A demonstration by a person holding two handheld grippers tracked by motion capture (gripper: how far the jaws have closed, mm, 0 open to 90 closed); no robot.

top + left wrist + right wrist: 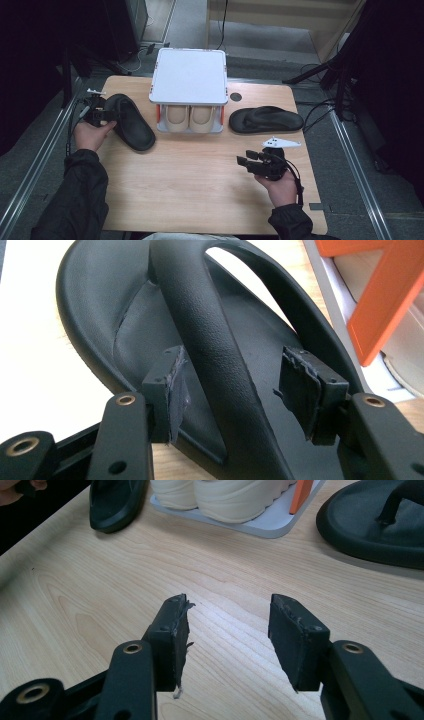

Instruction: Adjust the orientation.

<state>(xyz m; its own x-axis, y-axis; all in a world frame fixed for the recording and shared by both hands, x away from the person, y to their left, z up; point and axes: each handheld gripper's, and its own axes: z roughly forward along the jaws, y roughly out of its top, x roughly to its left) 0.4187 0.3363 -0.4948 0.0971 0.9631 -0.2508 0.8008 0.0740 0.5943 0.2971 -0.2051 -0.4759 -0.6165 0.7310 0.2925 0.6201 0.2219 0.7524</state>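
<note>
I count two black sandals. One sandal [129,121] lies near the worktop's left edge, and my left gripper [240,385] has its fingers [170,390] apart, one on each side of the strap [210,340] without pressing it. The other sandal [266,119] lies toward the right edge, well apart from the first. Between them, at the far edge, stands one small white rack [189,75] with orange posts, and two cream shoes [190,117] sit side by side on its lower shelf. My right gripper [227,630] hovers over bare wood near the front right corner, its fingers [295,635] apart on nothing. The worktop [200,180] is pale wood with rounded corners and one round hole [235,96] near the far edge. Around it I see grey floor, dark stands and cables.
</note>
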